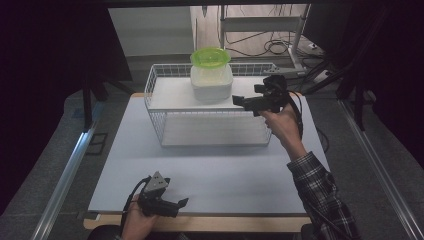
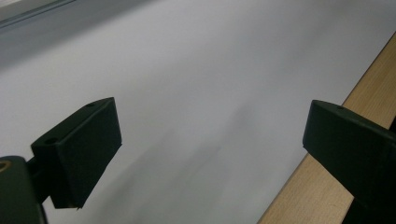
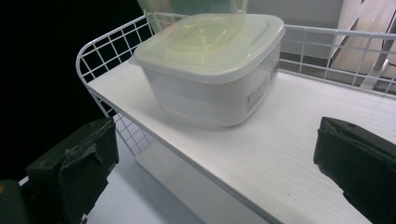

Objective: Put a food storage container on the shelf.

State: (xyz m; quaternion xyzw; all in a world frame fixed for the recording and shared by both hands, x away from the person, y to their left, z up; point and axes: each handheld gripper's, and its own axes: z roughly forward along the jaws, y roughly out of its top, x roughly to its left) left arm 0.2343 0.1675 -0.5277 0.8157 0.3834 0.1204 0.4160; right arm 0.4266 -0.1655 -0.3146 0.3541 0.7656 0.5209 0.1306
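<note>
A white square container (image 1: 211,83) with a lid stands on the top shelf of a white wire rack (image 1: 159,85). A green bowl (image 1: 210,57) sits on the container's lid. My right gripper (image 1: 238,101) is open beside the rack's right end, jaws pointing left toward the container (image 3: 212,65), nothing between them. Its fingers (image 3: 74,163) frame the shelf's front edge. My left gripper (image 1: 182,202) rests near the table's front edge, open and empty, its fingers (image 2: 79,149) over the bare table surface.
The grey table top (image 1: 210,170) lies between the rack and the wooden front edge (image 2: 327,163). The rack has a lower shelf (image 1: 215,131). Metal rails (image 1: 65,175) run along both sides, and cables (image 1: 272,47) lie on the floor behind.
</note>
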